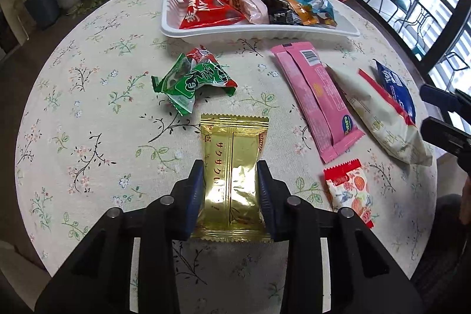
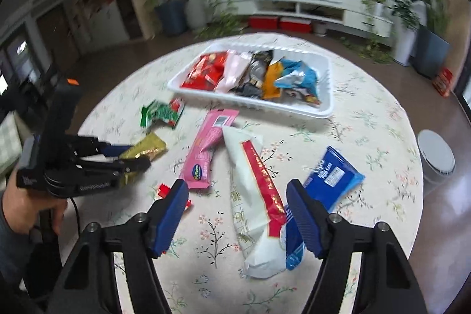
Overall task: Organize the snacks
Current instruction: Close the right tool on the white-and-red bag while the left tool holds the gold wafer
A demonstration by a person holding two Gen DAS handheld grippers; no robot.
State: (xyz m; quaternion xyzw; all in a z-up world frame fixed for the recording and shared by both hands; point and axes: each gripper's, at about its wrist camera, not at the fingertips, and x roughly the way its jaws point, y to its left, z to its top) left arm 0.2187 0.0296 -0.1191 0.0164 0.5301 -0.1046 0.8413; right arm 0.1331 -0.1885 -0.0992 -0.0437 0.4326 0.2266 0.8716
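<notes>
Gripping the gold packet (image 1: 232, 181) between both pads of the left gripper (image 1: 231, 190), jaws drawn in close against its long sides; packet flat on the flowered tablecloth (image 1: 88, 108), not yet lifted. Judged as the pick-up step for one more loose snack.

Hovering with the right gripper (image 2: 238, 214) over the long white packet (image 2: 253, 196), jaws wide apart, pads clear of it, nothing held; blue packet (image 2: 335, 175) just beside the right-hand pad.

Waiting beyond: white tray (image 1: 259, 33) at the far side of the table, already loaded with a red bag (image 1: 206, 5) and several darker wrappers. Lying loose between tray and grippers: green crumpled wrapper (image 1: 191, 78), pink bar (image 1: 315, 99), small red-and-white sachet (image 1: 350, 193).

Calling next, probably, for a straight lift of the gold packet, a carry over the green wrapper, and a release into a bare part of the tray. Needing care on the slick foil, likely to slip under a light pinch.
</notes>
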